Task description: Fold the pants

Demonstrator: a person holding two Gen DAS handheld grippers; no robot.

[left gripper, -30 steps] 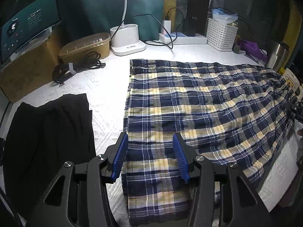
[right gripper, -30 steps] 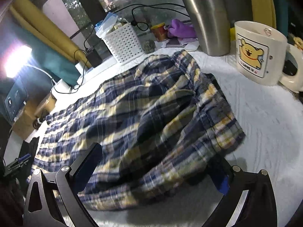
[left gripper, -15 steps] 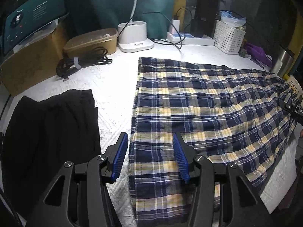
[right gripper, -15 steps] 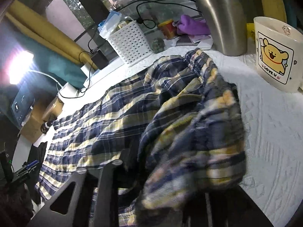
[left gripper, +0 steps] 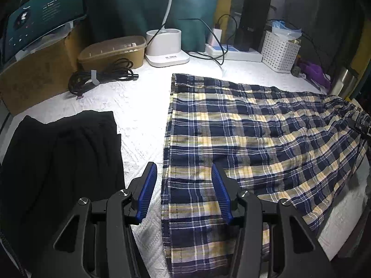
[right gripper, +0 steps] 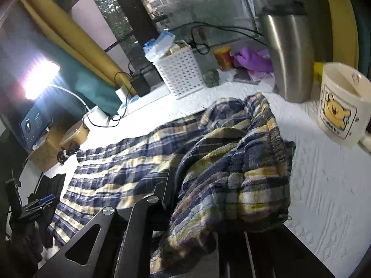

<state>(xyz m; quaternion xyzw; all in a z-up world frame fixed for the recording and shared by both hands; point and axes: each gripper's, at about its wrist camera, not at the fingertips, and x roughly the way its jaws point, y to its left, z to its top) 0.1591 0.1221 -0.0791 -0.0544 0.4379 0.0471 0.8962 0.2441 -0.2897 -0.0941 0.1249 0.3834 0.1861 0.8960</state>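
plaid pants (right gripper: 143, 162) bunch in the clamped right claw (right gripper: 199, 208); left claw (left gripper: 183, 194) gapes empty.

A home desk by a window. Behind the white basket (right gripper: 183, 71) stands glass showing apartment blocks. Beside it sit a cartoon-bear mug (right gripper: 340, 102), steel tumbler (right gripper: 289, 53) and power strip (left gripper: 234, 52).

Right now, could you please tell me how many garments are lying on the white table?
2: blue-and-yellow plaid pants spread across the middle, and a black garment at the left edge. Others may lie outside view.
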